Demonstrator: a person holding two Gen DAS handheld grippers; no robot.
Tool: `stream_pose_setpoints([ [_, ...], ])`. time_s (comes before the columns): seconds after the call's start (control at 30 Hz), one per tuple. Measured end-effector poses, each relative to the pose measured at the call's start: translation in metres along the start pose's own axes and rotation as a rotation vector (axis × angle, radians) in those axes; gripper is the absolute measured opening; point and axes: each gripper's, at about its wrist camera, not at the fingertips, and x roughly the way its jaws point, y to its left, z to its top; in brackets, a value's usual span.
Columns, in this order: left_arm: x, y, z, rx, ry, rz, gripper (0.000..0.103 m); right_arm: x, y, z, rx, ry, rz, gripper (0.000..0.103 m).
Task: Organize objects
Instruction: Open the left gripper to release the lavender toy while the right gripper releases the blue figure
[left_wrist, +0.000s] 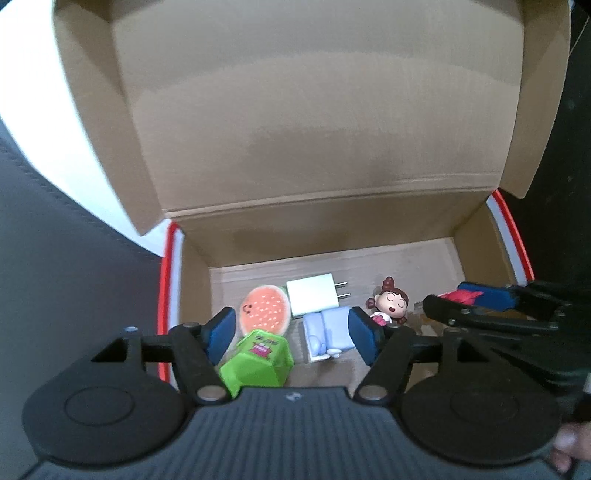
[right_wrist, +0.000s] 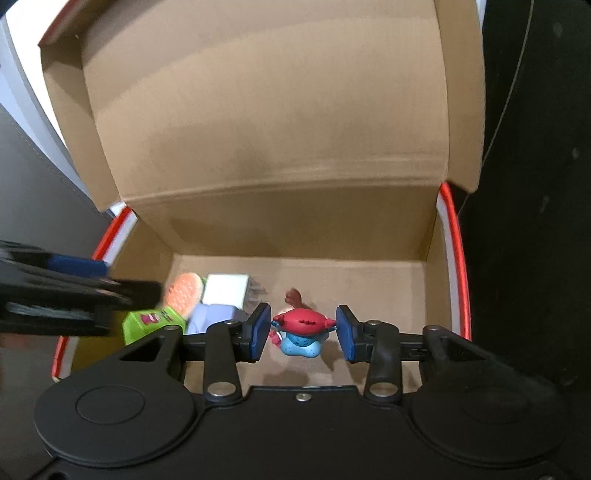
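Open cardboard box (left_wrist: 332, 251), lid flap standing up at the far side, red-and-white trim along both side rims. Already on the box floor, clustered toward the left wall: a watermelon-slice toy (left_wrist: 264, 308), a white plug adapter (left_wrist: 313, 299) just behind it with prongs pointing right, a green carton toy (left_wrist: 258, 360) at the near left, and a pale blue sofa toy (left_wrist: 327, 330) beside the carton. A small doll figure (left_wrist: 389, 304) stands alone further right, apart from the cluster. Left gripper (left_wrist: 293, 334) hangs above the cluster with its jaws parted and nothing pressed between the pads; the carton and sofa only show through the gap, lying below on the floor. Right gripper (right_wrist: 302, 330) comes in over the right half of the box, jaws drawn in on a red-and-blue crab toy (right_wrist: 303, 330); the pads appear to bear on the crab's two claw ends, so its long axis runs straight across from pad to pad. The toy hangs above bare cardboard, clear of the floor as far as can be judged. Key relation: the open floor lies directly beneath the held crab, between the doll on its left and the right wall, with the doll partly hidden behind the crab in the right wrist view. Judgement: the right hand is the one placed to set down next; a straight drop should clear the doll, though the margin is hard to read.
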Motion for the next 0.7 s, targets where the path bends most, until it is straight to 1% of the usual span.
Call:
stream_pose_setpoints([
  [0.07, -0.009, 0.005, -0.001, -0.012, -0.008, -0.001, 0.07, 0.004, 0.001, -0.001, -0.013, 0.015, -0.02, 0.039],
  [0.2, -0.026, 0.016, -0.007, -0.049, -0.016, 0.004, 0.071, 0.014, 0.001, -0.003, -0.021, 0.033, -0.047, 0.039],
  [0.3, -0.042, 0.022, -0.011, -0.052, -0.02, 0.009, 0.071, 0.022, -0.002, -0.006, -0.012, 0.045, -0.071, 0.039],
  [0.53, -0.055, 0.034, -0.024, -0.08, -0.016, 0.025, 0.072, 0.031, -0.002, -0.014, -0.013, 0.056, -0.101, 0.039],
  [0.7, -0.065, 0.04, -0.032, -0.158, -0.013, -0.008, 0.072, 0.036, 0.002, -0.024, -0.03, 0.037, -0.11, 0.039],
])
